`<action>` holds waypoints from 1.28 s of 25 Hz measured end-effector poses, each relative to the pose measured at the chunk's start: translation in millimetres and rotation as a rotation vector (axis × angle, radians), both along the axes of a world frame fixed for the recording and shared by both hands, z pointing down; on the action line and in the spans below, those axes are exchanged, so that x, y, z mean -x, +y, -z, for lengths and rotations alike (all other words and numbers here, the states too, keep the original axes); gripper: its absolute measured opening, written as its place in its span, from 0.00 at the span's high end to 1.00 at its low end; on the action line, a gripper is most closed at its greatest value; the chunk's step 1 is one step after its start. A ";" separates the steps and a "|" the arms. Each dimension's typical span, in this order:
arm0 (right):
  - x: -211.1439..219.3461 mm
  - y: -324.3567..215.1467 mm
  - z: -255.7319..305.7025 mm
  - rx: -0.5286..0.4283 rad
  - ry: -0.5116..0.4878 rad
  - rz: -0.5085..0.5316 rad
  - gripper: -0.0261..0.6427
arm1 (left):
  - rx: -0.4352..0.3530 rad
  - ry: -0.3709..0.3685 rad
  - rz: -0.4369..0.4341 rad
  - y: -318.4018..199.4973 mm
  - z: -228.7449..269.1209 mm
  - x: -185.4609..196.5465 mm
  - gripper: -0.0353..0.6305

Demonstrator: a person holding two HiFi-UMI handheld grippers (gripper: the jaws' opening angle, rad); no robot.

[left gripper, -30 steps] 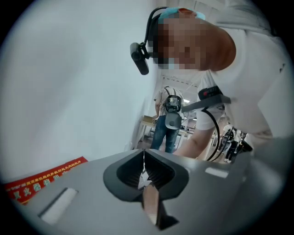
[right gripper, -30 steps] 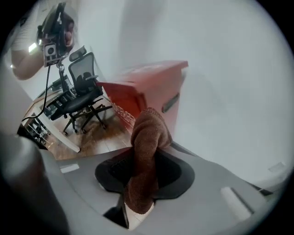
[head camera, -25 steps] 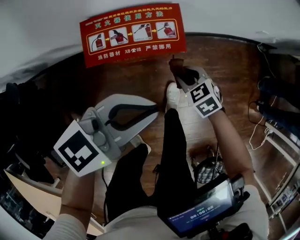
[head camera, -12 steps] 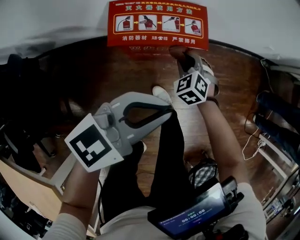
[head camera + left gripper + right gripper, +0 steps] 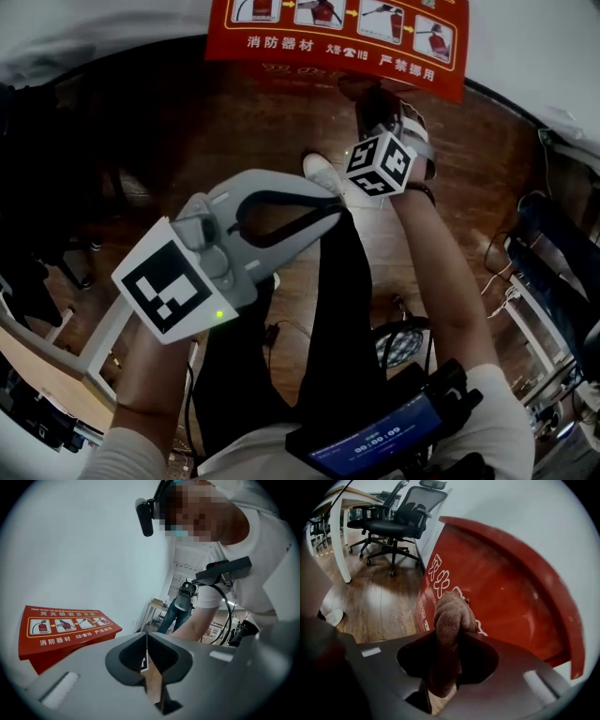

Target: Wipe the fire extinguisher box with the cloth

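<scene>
Two grippers are showing, only one is working. The right gripper is clenching a brown cloth, with a folded wad poking up past the jaw tips. The cloth is sitting right at the red front face of the fire extinguisher box, beside the white characters. It looks like contact, but I cannot tell whether it is pressing or stopping just short. The box is standing on the wooden floor against the white wall, and its lid is carrying the instruction label. The left gripper is hanging over the person's leg, jaws closed together on nothing, well apart from the box.

Judging from this, the wipe is happening on the front panel, or just starting there.

Doing it well is probably meaning:
- Pressing the wad flat so cloth, not jaw plastic, is meeting the paint.
- Running overlapping passes along the face rather than dabbing at one spot.
- Holding the clamp tight so the wad is not sliding out under drag.
- Tilting the gripper so the cloth is leading the stroke.

The main risk is the hard jaw tips scraping the print if the angle is dropping. The lid and sides likely need passes too, and the idle left gripper is best staying clear.
</scene>
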State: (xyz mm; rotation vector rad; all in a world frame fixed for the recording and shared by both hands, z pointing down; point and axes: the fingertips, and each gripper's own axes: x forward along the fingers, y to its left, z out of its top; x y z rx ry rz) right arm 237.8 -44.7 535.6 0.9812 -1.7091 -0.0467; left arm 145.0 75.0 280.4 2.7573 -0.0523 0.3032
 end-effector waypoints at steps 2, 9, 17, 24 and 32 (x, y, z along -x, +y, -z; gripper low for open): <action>1.4 0.2 -20.2 0.029 -0.004 0.006 0.79 | 0.009 -0.004 0.015 -6.2 -13.3 3.0 0.94; 6.0 -2.3 -106.4 0.146 -0.007 0.017 0.79 | 0.037 -0.032 0.038 -22.2 -61.1 14.7 0.94; 12.4 -1.2 -204.5 0.264 0.023 0.057 0.79 | 0.084 -0.026 0.089 -34.9 -109.9 24.5 0.94; 14.5 -2.1 -290.0 0.356 0.077 0.097 0.79 | 0.093 0.002 0.114 -36.1 -143.5 26.6 0.94; 10.7 2.4 -308.2 0.412 0.077 0.089 0.79 | 0.079 0.037 0.140 -34.9 -153.0 31.9 0.94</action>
